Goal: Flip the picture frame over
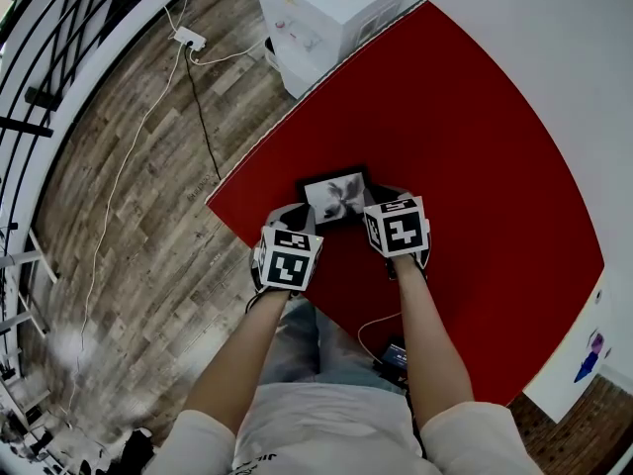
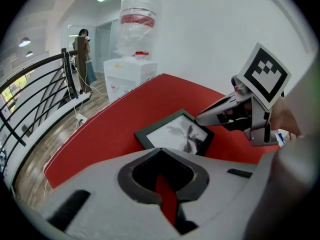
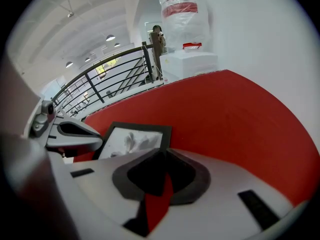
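Starting at far left of the head view, a black railing (image 1: 45, 57) ran along the wood floor (image 1: 129, 255), w/ a white power strip (image 1: 188, 38) and its cord lying near it. Next came a white cabinet (image 1: 326, 13) at the far edge of the red table (image 1: 485, 166).

The left gripper (image 1: 300, 214) hung over the table's near-left part, pointing down at the near-left corner of the picture frame (image 1: 334, 198). In the left gripper view its jaws were clenched tip to tip w/ nothing b/w them, and the frame lay just beyond; contact couldn't be told.

The frame lay flat on the red top, face up, black border round a pale grey print, b/w the two grippers and not far from the table's left edge.

The right gripper (image 1: 384, 198) sat at the frame's right side, also angled down. Its own view showed the jaws a sliver apart, released, only red tabletop in the gap. From the left gripper view its tips (image 2: 200, 118) reached the frame's right edge, touching or just above, unclear.

Bare red table stretched on to the right.
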